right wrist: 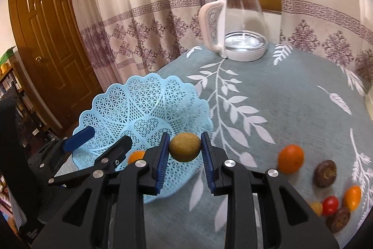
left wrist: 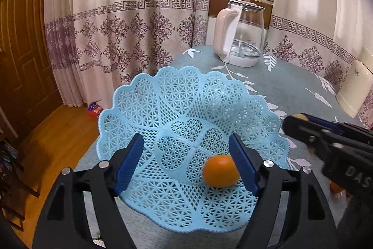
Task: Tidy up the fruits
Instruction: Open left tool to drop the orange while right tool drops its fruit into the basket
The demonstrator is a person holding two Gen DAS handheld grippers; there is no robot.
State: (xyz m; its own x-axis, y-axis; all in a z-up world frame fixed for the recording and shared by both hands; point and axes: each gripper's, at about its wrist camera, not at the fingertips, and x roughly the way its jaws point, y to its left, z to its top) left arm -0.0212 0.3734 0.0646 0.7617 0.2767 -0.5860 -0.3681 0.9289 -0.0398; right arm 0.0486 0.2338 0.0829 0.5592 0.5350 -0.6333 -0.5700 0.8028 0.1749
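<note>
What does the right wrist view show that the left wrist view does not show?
Only the right wrist view: the right gripper shut on a brown round fruit, and loose fruits on the cloth, including an orange and a red tomato. Only the left wrist view: the open left gripper over the basket. Both: the blue basket holding one orange fruit, and the glass kettle.

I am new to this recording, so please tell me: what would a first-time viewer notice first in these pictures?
First, the light blue lattice basket at the table's left edge, with one orange inside. Next, the right claw shut on a brownish round fruit above the basket's rim. Behind stands a glass kettle, and loose fruits lie on the right.
</note>
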